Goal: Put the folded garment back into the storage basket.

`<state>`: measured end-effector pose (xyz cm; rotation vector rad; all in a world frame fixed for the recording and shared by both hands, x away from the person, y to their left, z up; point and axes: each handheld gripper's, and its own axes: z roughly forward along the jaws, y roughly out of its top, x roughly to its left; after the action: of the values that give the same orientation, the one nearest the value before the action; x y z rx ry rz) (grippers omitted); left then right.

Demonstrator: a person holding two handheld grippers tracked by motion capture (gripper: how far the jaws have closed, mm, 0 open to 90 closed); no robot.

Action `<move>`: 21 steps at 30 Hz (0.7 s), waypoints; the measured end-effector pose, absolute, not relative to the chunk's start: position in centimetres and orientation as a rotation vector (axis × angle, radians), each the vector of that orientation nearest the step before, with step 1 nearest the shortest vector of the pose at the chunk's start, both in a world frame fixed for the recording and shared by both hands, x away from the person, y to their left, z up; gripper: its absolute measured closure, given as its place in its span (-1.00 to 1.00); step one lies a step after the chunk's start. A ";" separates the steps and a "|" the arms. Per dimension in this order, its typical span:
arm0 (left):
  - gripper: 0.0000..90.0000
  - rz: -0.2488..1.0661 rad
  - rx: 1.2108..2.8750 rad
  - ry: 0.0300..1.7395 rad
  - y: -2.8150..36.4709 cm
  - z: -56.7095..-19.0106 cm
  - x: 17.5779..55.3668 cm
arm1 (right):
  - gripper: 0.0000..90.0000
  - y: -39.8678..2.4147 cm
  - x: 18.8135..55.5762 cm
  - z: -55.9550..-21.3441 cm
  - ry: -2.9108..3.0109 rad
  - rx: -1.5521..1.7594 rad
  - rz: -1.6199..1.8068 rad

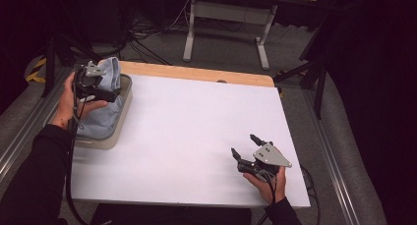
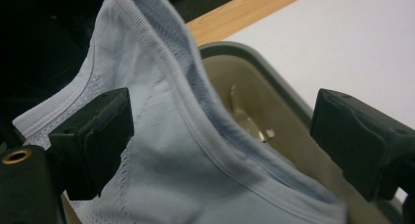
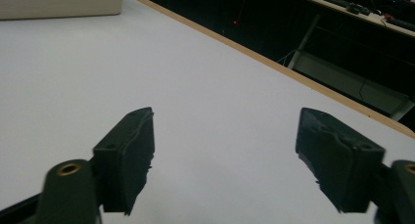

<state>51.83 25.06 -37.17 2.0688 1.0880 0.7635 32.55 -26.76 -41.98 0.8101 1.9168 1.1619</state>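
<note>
A light blue ribbed garment (image 1: 104, 118) lies bunched in a grey-beige tub (image 1: 126, 93) at the table's left edge, one part rising above the rim. My left gripper (image 1: 112, 93) hovers over the tub. In the left gripper view its jaws (image 2: 220, 111) stand wide open, with the garment (image 2: 161, 150) close beneath and behind them and the tub's rim (image 2: 244, 50) beyond. The pads do not press on the cloth. My right gripper (image 1: 244, 144) is low over the white tabletop at the front right. Its jaws (image 3: 225, 119) are open with nothing between them.
The white table (image 1: 196, 117) has a wooden strip along its far edge (image 1: 196, 72). Beyond it stand a desk frame (image 1: 226, 18) and cables on the floor. A tripod leg (image 1: 319, 82) is off the right side. The tub's corner (image 3: 61, 3) is far off in the right gripper view.
</note>
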 end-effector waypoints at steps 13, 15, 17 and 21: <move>-0.10 0.759 2.189 1.202 25.4 -39.0 55.1 | -0.53 -26.8 32.1 -42.3 1.963 0.780 1.156; 0.11 0.765 2.211 1.205 25.4 -39.0 55.2 | -0.52 -26.8 32.2 -42.4 1.973 0.779 1.149; 0.34 0.773 2.229 1.210 25.5 -39.1 55.2 | -0.52 -26.8 32.3 -42.5 1.982 0.776 1.147; 0.87 0.783 2.247 1.188 25.5 -38.8 55.2 | -0.52 -26.6 32.4 -42.6 2.002 0.766 1.140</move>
<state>55.20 25.48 -38.84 2.2474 1.1876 0.7832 32.37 -26.56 -42.62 0.7662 2.0023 1.1398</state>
